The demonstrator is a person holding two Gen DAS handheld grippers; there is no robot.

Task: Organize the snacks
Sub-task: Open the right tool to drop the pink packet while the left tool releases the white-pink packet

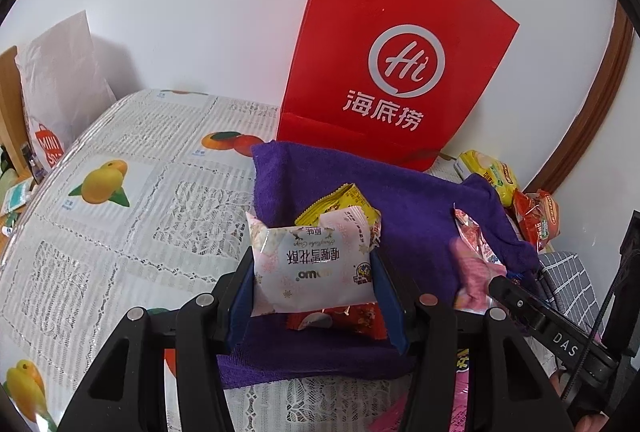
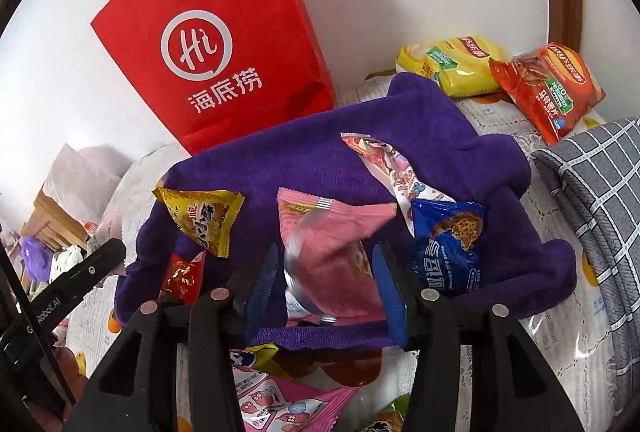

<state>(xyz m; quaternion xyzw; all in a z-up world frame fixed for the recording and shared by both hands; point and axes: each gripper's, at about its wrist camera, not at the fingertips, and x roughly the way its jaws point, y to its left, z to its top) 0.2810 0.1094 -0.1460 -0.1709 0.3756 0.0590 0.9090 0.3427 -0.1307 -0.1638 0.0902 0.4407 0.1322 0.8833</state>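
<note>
My left gripper (image 1: 312,264) is shut on a white snack packet (image 1: 316,268), its blue pads pressing both sides, above a purple towel (image 1: 420,199). Behind the packet lies a yellow packet (image 1: 340,205), and under it a red one (image 1: 352,316). In the right wrist view, my right gripper (image 2: 326,252) stands open over the purple towel (image 2: 320,135). A blurred pink packet (image 2: 332,244) hangs loose between its pads. On the towel lie a yellow packet (image 2: 204,220), a small red packet (image 2: 182,276), a blue cookie packet (image 2: 448,248) and a long pink-white packet (image 2: 392,167).
A red paper bag (image 2: 224,43) stands against the wall behind the towel. Yellow (image 2: 456,63) and orange (image 2: 548,87) chip bags lie at the back right, beside a grey checked cloth (image 2: 600,191). More pink packets (image 2: 288,400) lie near the front. A fruit-print tablecloth (image 1: 120,211) spreads left.
</note>
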